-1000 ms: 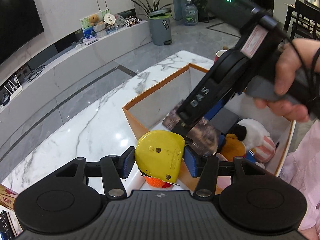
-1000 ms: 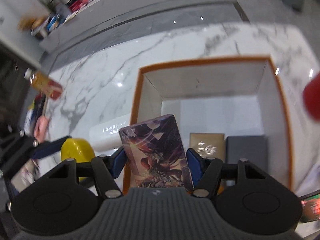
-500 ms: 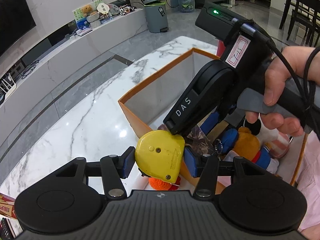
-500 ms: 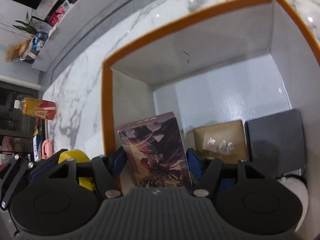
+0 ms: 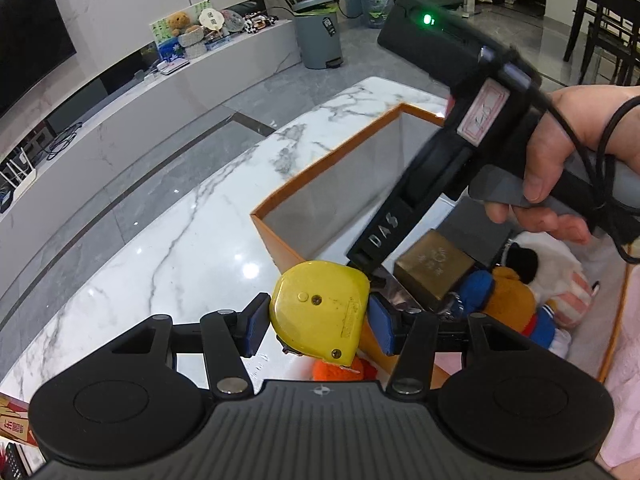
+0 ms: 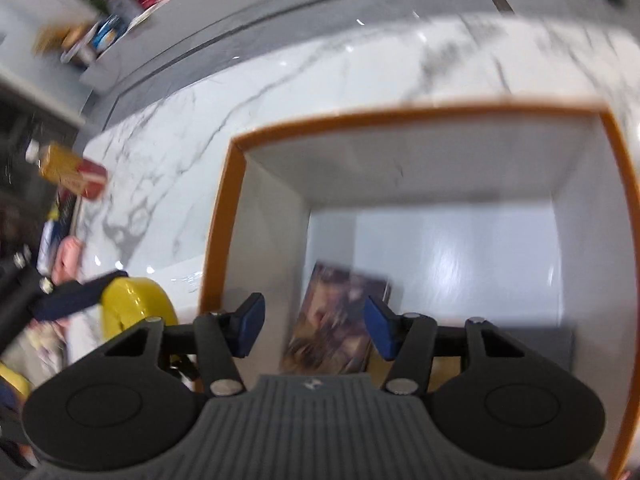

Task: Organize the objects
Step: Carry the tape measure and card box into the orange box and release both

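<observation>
Right wrist view: the right gripper hangs with jaws apart over the box, the card pack blurred below against the box's left wall. The left gripper clamps the tape measure by the rim; carry it over the rim, lower it, then open

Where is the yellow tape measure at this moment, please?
In the left wrist view, the yellow tape measure sits clamped in the left gripper, just outside the near corner of the orange-rimmed box, above the marble table.
</observation>
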Available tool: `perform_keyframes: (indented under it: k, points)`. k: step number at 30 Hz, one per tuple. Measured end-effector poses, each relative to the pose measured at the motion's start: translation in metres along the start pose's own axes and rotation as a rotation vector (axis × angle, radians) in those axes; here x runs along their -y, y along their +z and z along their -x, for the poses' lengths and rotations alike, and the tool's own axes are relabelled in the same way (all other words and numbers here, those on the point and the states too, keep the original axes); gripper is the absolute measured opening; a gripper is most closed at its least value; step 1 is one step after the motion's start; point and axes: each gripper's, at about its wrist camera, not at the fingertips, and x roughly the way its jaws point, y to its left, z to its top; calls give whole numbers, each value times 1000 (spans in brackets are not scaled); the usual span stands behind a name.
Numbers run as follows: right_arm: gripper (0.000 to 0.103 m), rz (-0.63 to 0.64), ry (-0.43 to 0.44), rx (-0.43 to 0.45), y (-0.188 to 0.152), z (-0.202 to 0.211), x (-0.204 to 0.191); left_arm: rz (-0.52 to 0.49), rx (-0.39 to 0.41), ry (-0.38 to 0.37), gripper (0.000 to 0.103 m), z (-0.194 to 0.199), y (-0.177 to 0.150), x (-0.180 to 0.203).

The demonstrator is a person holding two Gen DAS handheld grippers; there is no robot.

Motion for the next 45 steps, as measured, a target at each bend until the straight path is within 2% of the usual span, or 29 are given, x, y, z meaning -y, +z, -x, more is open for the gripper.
perform_keyframes:
  k: [4,6,9,11,16,20,24,28,32,35,37,40,45]
  points:
    - [52,127,-78,6,10,-14,-1,34,9,-21,61,-3,1,-7]
    - [44,142,-115,-7,14,-23,4,45,18,-25,61,-3,1,-10]
    - [28,95,-91,-54,20,-37,14,47,22,-32,61,-5,2,-12]
    - [27,76,-82,-42,24,-41,20,47,23,-35,61,-7,3,-13]
    - [27,-7,43,-74,30,-54,36,52,27,-49,61,-10,3,-13]
    - [27,64,128,-140,27,-65,24,45,15,-51,61,-12,3,-11]
    - [26,75,114,-172,22,-67,19,50,17,-56,61,-11,1,-12]
    - [23,110,136,-145,22,-60,17,54,20,-53,61,-9,1,-11]
    - [23,154,35,-116,21,-51,10,51,19,-51,61,-7,2,-7]
    - [23,169,41,-131,17,-53,7,52,20,-47,61,-5,2,-4]
    - [23,182,58,-123,16,-55,6,37,21,-37,61,-3,3,-2]
    - [22,136,79,-112,18,-56,9,20,30,-62,61,4,6,0]
    - [24,150,62,-12,10,-15,12,-95,38,-126,61,8,15,19]
